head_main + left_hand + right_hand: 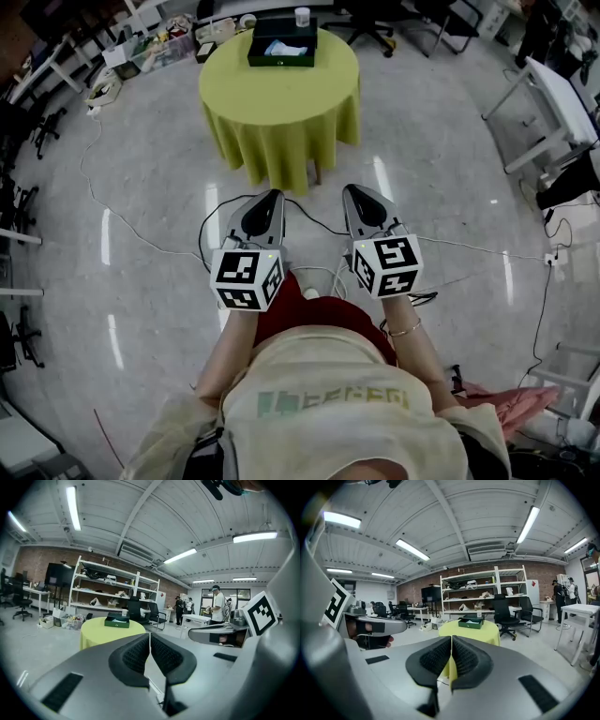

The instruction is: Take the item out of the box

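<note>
near the person's body, the left gripper (pixel 273 197) and the right gripper (pixel 352 192) are held side by side above the floor. each has its jaws pressed together with nothing between them. further away stands a round table (pixel 281 112) with a yellow-green cloth. on its far part lies the box (pixel 282 42), dark green, flat and open on top. only the head view looks into it: a pale item (pixel 287 50) lies inside. the gripper views show just the box's side, with shelves (pixel 108 592) behind it.
</note>
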The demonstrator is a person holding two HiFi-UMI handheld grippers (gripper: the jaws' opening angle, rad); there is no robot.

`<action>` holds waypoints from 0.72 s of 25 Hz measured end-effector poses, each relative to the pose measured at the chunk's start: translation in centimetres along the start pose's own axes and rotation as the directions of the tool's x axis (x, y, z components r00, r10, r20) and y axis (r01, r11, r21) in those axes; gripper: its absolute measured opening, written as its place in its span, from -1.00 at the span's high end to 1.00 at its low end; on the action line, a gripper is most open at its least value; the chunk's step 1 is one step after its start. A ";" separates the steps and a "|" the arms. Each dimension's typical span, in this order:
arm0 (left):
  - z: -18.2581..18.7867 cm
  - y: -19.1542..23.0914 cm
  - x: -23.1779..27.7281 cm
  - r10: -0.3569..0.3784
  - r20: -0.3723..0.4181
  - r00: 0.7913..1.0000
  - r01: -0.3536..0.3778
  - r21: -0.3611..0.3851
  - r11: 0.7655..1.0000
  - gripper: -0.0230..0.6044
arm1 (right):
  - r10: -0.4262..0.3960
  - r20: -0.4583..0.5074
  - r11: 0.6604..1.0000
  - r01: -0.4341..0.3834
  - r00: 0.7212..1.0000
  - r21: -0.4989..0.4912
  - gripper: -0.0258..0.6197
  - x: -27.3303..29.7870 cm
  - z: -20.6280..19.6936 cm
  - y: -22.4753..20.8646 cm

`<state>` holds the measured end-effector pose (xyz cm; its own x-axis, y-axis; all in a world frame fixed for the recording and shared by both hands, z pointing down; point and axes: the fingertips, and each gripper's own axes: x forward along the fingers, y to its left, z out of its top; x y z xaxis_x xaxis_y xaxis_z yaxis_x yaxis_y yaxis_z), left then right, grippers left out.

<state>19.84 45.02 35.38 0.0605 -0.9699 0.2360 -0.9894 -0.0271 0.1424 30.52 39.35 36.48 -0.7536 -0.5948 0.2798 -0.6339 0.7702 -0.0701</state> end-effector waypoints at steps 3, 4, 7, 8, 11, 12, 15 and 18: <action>0.1 0.4 0.3 0.006 0.000 1.000 -0.006 0.002 1.000 0.83 | 0.001 -0.005 1.000 -0.001 1.000 0.006 0.81 0.5 0.0 -0.2; 0.0 0.6 0.5 0.008 -0.004 1.000 -0.008 0.000 1.000 0.83 | 0.000 -0.006 1.000 0.000 1.000 0.010 0.81 0.7 0.0 -0.4; 0.0 1.4 1.6 0.012 -0.011 1.000 -0.013 -0.007 1.000 0.83 | -0.007 -0.004 1.000 0.007 1.000 0.018 0.81 1.5 0.3 -1.1; 0.3 1.6 2.1 0.013 -0.009 1.000 -0.013 -0.007 1.000 0.83 | -0.011 -0.003 1.000 0.011 1.000 0.021 0.81 1.9 0.5 -1.5; 1.0 2.8 4.1 0.012 -0.002 1.000 -0.012 -0.003 1.000 0.83 | -0.021 -0.003 0.999 0.022 1.000 0.034 0.81 3.8 1.0 -2.6; 1.2 3.4 4.8 0.013 -0.002 1.000 -0.013 -0.004 1.000 0.83 | -0.023 -0.005 0.999 0.023 1.000 0.037 0.81 4.6 1.1 -2.8; 1.5 5.3 7.3 0.010 -0.003 1.000 -0.010 -0.017 1.000 0.83 | -0.023 -0.017 0.999 0.024 1.000 0.039 0.81 7.4 1.4 -3.6; 2.1 7.3 9.9 0.003 -0.008 1.000 -0.003 -0.024 1.000 0.83 | -0.024 -0.030 0.999 0.026 0.999 0.041 0.81 10.5 2.1 -4.3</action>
<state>12.90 34.77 36.76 0.0591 -0.9680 0.2439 -0.9862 -0.0187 0.1647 24.95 29.29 37.76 -0.7324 -0.6063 0.3098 -0.6596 0.7447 -0.1020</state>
